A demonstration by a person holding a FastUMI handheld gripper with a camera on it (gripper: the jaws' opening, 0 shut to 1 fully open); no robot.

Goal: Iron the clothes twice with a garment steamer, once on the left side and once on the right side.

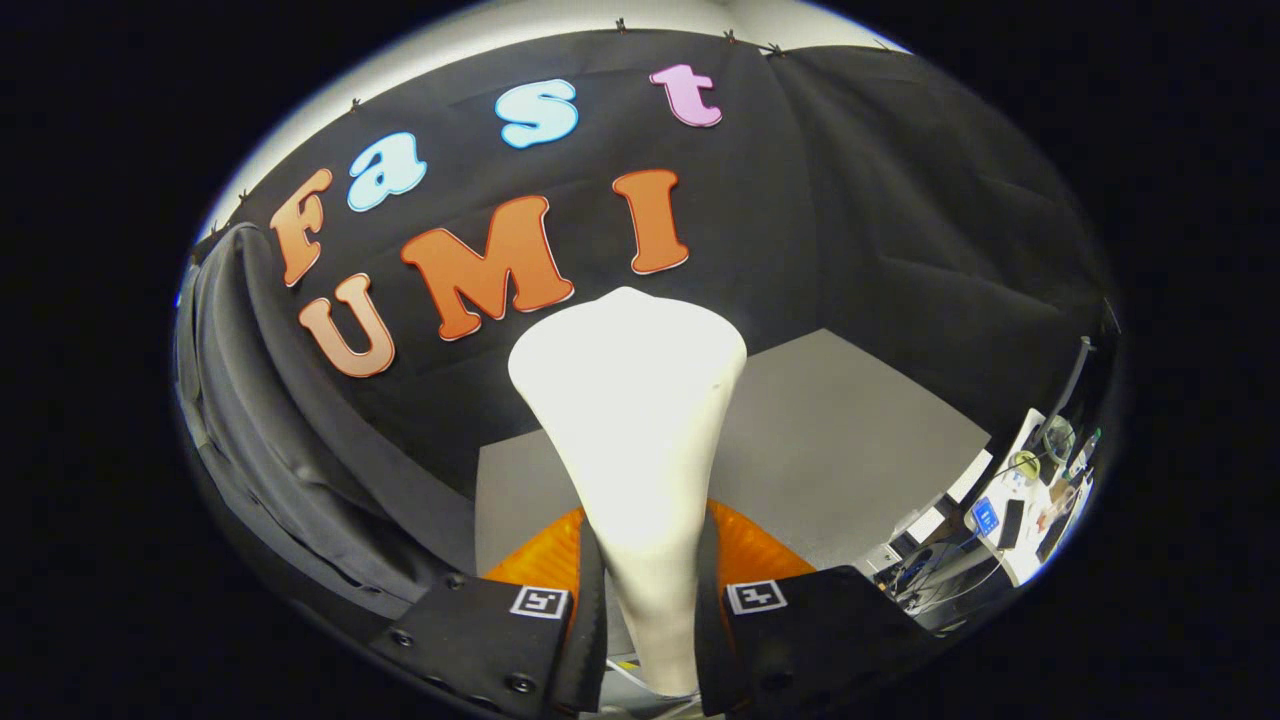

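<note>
The white garment steamer (640, 440) is held tight between both fingers of the gripper (648, 610) — pointing up, above a gray table (850, 440).

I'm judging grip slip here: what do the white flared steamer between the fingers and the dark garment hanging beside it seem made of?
The white flared steamer looks like smooth moulded plastic with a matte-to-satin finish: even surface, soft glare, no seams visible. The gripper has both fingers pressed on its narrow neck. The dark grey garment looks like woven cloth, matte, with soft folds and a stitched edge; the fibre can't be told.
</note>
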